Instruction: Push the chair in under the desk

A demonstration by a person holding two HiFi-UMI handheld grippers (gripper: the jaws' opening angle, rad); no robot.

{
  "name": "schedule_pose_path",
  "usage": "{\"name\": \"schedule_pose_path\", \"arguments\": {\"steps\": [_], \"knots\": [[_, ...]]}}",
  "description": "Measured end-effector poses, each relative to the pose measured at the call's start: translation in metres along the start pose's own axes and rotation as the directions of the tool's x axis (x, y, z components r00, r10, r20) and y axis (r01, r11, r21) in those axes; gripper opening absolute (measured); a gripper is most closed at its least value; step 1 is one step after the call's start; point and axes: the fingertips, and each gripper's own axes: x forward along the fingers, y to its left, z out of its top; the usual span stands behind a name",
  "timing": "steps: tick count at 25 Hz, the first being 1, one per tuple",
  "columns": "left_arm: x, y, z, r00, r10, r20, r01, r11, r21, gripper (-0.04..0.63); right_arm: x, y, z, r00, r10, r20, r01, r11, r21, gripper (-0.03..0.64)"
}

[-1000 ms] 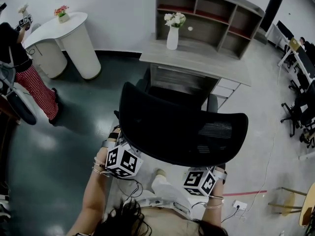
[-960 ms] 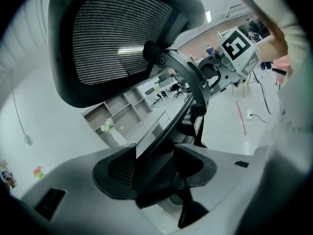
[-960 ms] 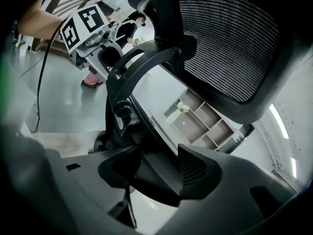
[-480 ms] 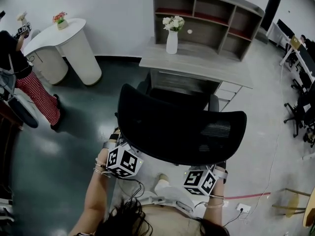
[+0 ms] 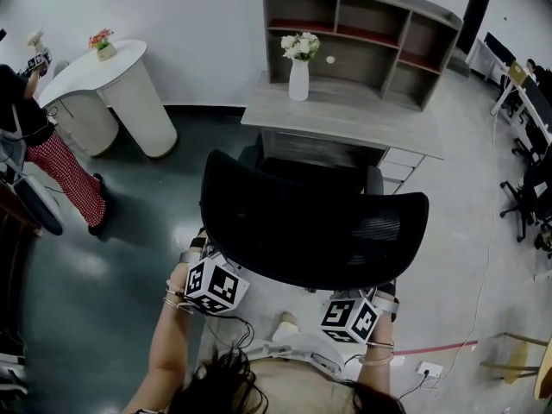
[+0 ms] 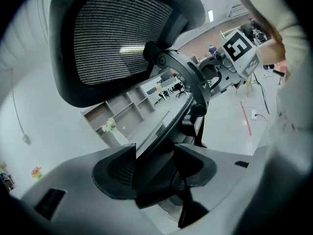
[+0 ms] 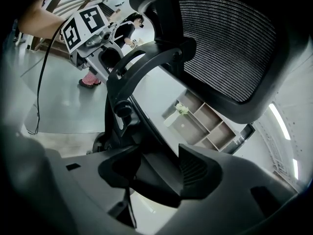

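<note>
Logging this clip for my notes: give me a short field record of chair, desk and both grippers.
chair: black mesh office chair, facing the desk, backrest short of its front edge
desk: grey wooden desk with shelf unit, white vase of flowers on top
left gripper: shut on the chair's backrest
right gripper: shut on the chair's backrest
push: not finished

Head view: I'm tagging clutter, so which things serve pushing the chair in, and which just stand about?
In the job: chair, desk, left tongs and right tongs, both clamped on the chair.
Standing about: flower vase, shelf unit, white table.
</note>
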Motion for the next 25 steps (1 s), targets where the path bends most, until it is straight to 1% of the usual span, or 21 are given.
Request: {"name": "schedule_pose_path", "arguments": {"steps": [25], "knots": [[0.037, 0.033, 0.001, 1.0, 0.011, 0.007, -0.011, 1.0, -0.009, 0.227, 0.046, -0.023, 0.01, 1.0, -0.002, 0.01, 0.002, 1.0, -0.005, 0.235]]}}
